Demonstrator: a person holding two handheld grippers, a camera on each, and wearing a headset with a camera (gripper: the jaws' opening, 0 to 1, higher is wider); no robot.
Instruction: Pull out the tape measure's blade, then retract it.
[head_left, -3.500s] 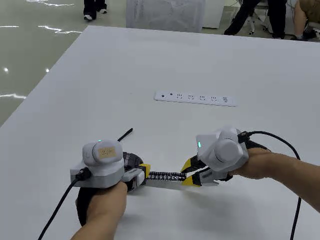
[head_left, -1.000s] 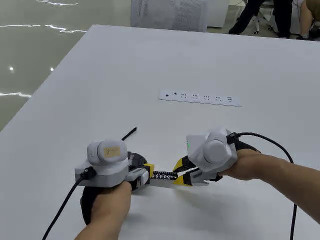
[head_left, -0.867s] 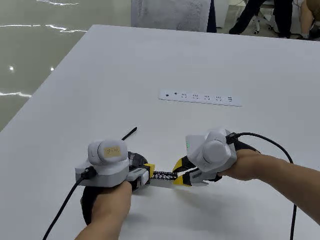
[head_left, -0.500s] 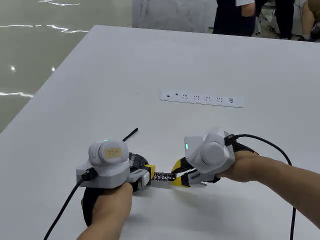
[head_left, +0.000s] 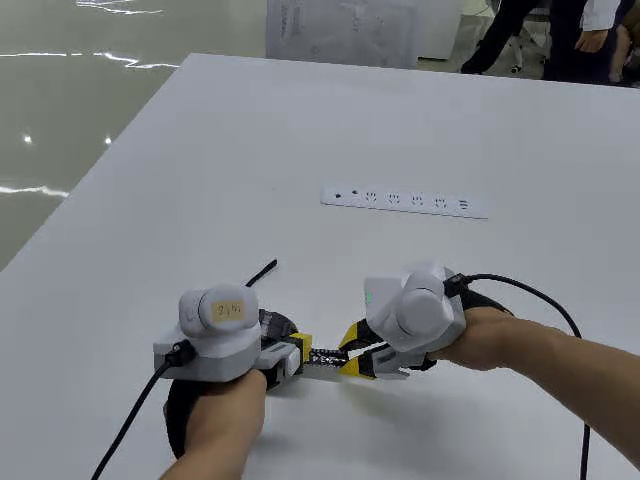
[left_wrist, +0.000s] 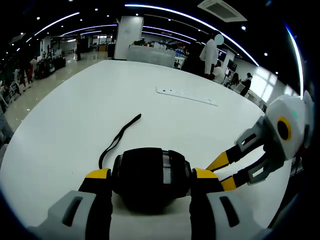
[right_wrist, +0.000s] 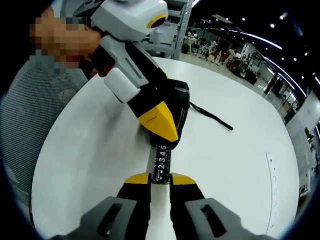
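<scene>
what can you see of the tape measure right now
The tape measure is a rounded black case, plastic by the look, lying on the white table. The left tongs clamp it, one yellow-tipped jaw on each side. A short length of blade sticks out, dark with pale numbers, and the right tongs pinch its end. A thin black strap trails from the case across the table, loose and curved.
</scene>
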